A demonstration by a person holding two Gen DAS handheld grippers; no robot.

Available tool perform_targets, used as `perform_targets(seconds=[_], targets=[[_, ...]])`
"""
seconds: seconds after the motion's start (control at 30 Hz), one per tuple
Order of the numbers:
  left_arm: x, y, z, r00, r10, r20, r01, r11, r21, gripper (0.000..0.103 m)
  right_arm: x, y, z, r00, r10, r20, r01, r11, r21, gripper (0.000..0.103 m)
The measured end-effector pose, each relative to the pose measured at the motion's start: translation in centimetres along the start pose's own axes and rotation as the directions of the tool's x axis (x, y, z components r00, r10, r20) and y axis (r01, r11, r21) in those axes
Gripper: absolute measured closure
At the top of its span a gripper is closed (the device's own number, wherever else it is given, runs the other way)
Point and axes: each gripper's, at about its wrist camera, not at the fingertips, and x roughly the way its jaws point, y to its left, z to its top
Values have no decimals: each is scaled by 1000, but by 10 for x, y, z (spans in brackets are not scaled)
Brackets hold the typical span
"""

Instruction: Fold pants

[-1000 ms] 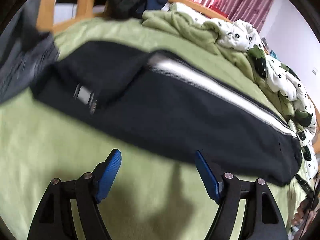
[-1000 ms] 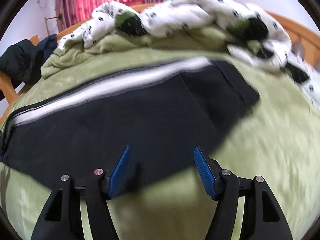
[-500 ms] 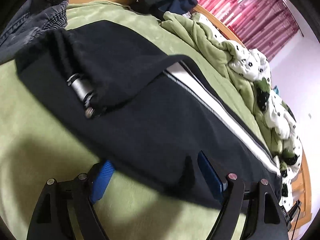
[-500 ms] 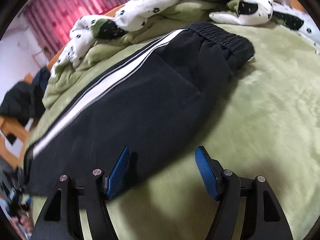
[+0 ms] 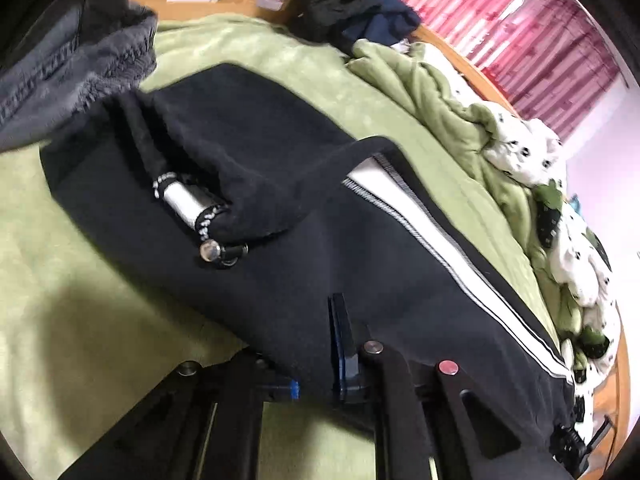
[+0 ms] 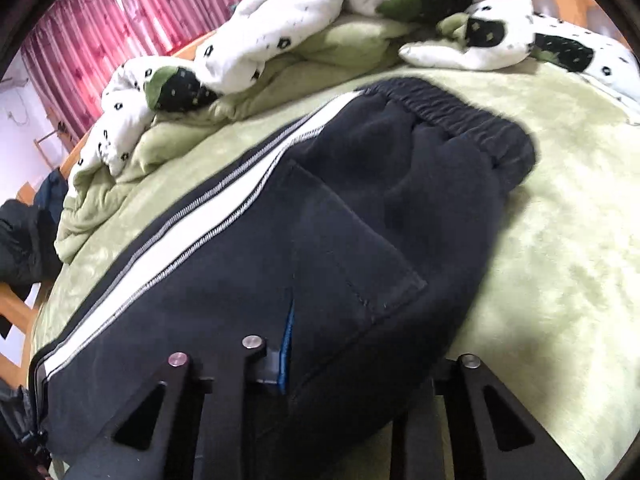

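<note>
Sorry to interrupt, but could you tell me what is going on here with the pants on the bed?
A person with a handheld gripper in each hand is folding a pair of black pants with a white side stripe, laid lengthwise on a green blanket. The left gripper is shut on the near edge toward the cuff end, and the right gripper is shut on the near edge toward the waistband end. The pants lie flat on the blanket, so the fold itself is not yet made.

The bed (image 6: 560,248) is covered by a green plush blanket. Black pants (image 6: 280,248) with a white side stripe are laid flat across it. A rumpled spotted quilt (image 6: 304,20) is heaped beyond them.
</note>
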Motion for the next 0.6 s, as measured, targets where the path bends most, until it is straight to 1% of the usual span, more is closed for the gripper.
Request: perform_targets(seconds=[0.03,0.07,0.13,0.17,0.27,0.4,0.53,0.6], targets=[[-8,0,-3,1000,-7,-1,7,1000,16,91,-7,-2,-1,1000,0,14,0,1000,5,91],[-18,-1,-8,1000,-10,1,10,999,35,91,-19,-5,-2,999,-8,39,8,1000,9,91],[-30,-2,-17,1000,-15,2,15,997,80,92,-38,-11,-3,999,19,45,-19,1000,4,91],[-39,-2,-26,1000,-10,-3,11,995,103,92,-48,-14,-5,999,16,49,-16,1000,-2,91],[-58,3,-49,999,-6,-32,10,991,133,92,-77,-28,-13,998,-6,59,8,1000,-21,92],[-78,13,-86,995,-27,-93,43,984,175,91,-121,-65,-22,998,-8,59,9,1000,-19,92],[-95,14,-124,988,-59,-146,94,963,251,91,-166,-115,-33,998,-36,59,39,998,-46,92],[-100,13,-140,986,-57,-155,100,954,282,90,-184,-144,-41,997,-53,62,56,998,-39,92]])
